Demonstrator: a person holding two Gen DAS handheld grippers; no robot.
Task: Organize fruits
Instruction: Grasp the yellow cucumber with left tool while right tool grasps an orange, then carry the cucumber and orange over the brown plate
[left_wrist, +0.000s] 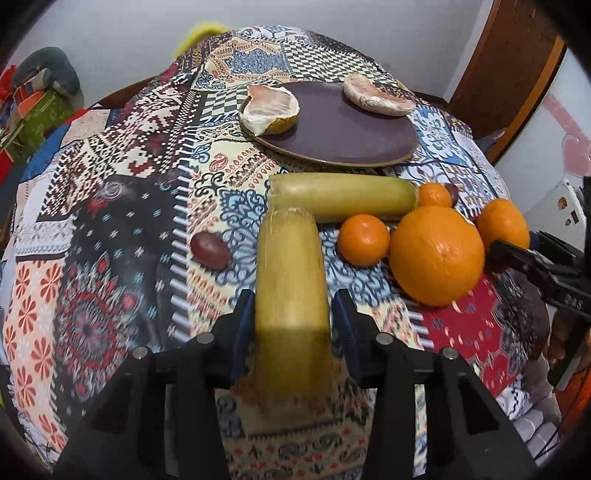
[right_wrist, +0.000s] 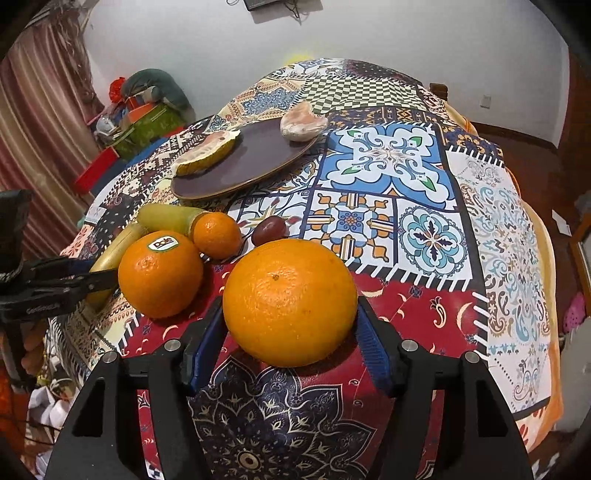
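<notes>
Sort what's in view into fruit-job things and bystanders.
Job: bananas, big oranges, small oranges, grapes, pomelo pieces, plate.
Bystanders: tablecloth, bags, curtain.

A patterned patchwork tablecloth covers the table, with striped curtains and stacked boxes behind.

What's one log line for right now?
left gripper around banana | right gripper around orange | contact unclear | plate holds peeled pieces
</notes>
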